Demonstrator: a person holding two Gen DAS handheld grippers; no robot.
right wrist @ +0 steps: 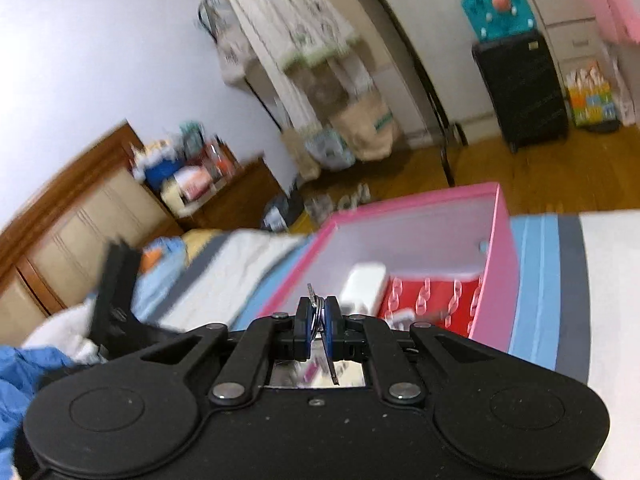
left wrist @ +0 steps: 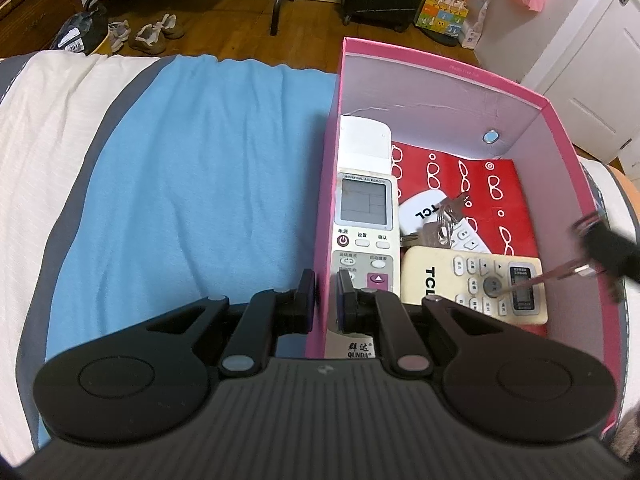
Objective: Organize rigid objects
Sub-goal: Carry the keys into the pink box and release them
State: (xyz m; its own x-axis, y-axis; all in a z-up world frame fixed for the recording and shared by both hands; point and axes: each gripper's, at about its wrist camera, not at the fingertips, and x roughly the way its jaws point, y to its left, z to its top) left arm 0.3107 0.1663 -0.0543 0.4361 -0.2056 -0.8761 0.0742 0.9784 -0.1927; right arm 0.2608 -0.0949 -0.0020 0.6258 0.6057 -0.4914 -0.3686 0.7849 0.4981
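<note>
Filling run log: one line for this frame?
left gripper: shut on pink box wall | right gripper: shut on key ring

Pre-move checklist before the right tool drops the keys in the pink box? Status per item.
1. Right tool gripping the key ring: ok, ring pinched between the pads.
2. Left tool steadying the pink box: ok, jaws clamp its near-left wall.
3. Keys over the box opening: ok, a key hangs above the beige TCL remote.
4. Free floor space in the box: not ok, three remotes and another key bunch cover the near end; only the red glasses-print pouch is bare.
5. Clearance above the contents: cannot tell.
</note>
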